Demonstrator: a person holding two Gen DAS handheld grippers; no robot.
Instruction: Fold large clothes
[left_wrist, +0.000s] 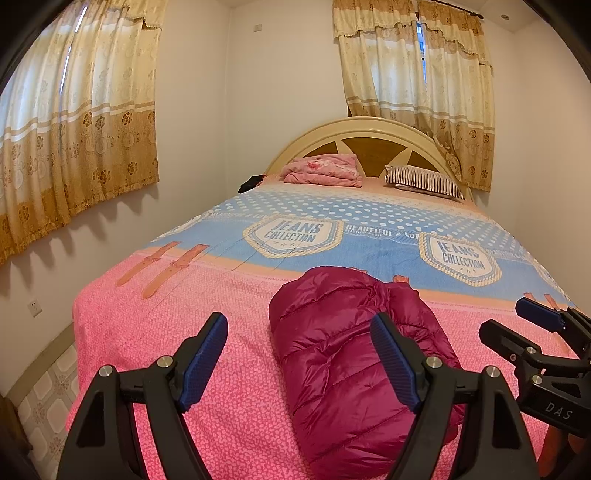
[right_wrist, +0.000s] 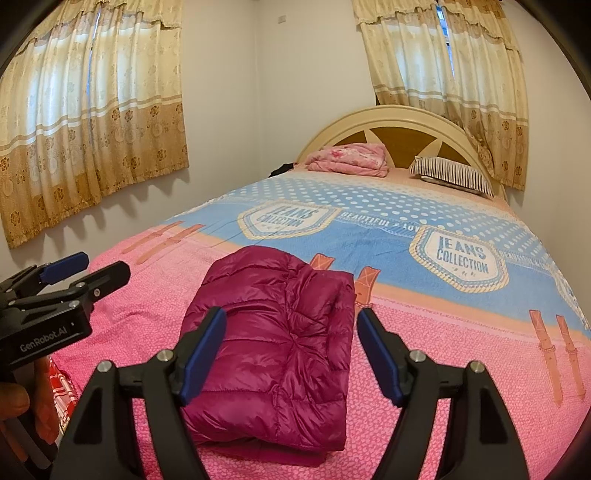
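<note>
Both grippers are spread wide with nothing between the blue pads: the left gripper (left_wrist: 299, 363) hangs over the foot of the bed with its fingers apart, and the right gripper (right_wrist: 291, 354) is the same, fingers apart and clear of the fabric. From each wrist camera you can see the other gripper poking in at the edge, also spread. Under them is a bedspread (left_wrist: 207, 369), pink speckled at the near end, then a peach band, then blue with white dots and two "JEANS COLLECTION" badges showing. The bed sits in a corner of a small room with pale walls, a curved cream headboard (left_wrist: 364, 127) with brown panels, and two windows hung with gold floral curtains (left_wrist: 77, 122), one on the left wall and one behind the headboard. The one task item is a magenta puffer jacket (right_wrist: 280, 350), shiny and quilted, already folded into a chunky rectangular bundle lying on the pink end of the bedspread, near the foot edge. In the right wrist view it sits between that gripper's fingers; in the left view it's off toward the right finger. Up by the headboard there's one folded pink blanket (left_wrist: 323, 170), one striped pillow (left_wrist: 424, 181), and something dark at the left edge I can't make out.
</note>
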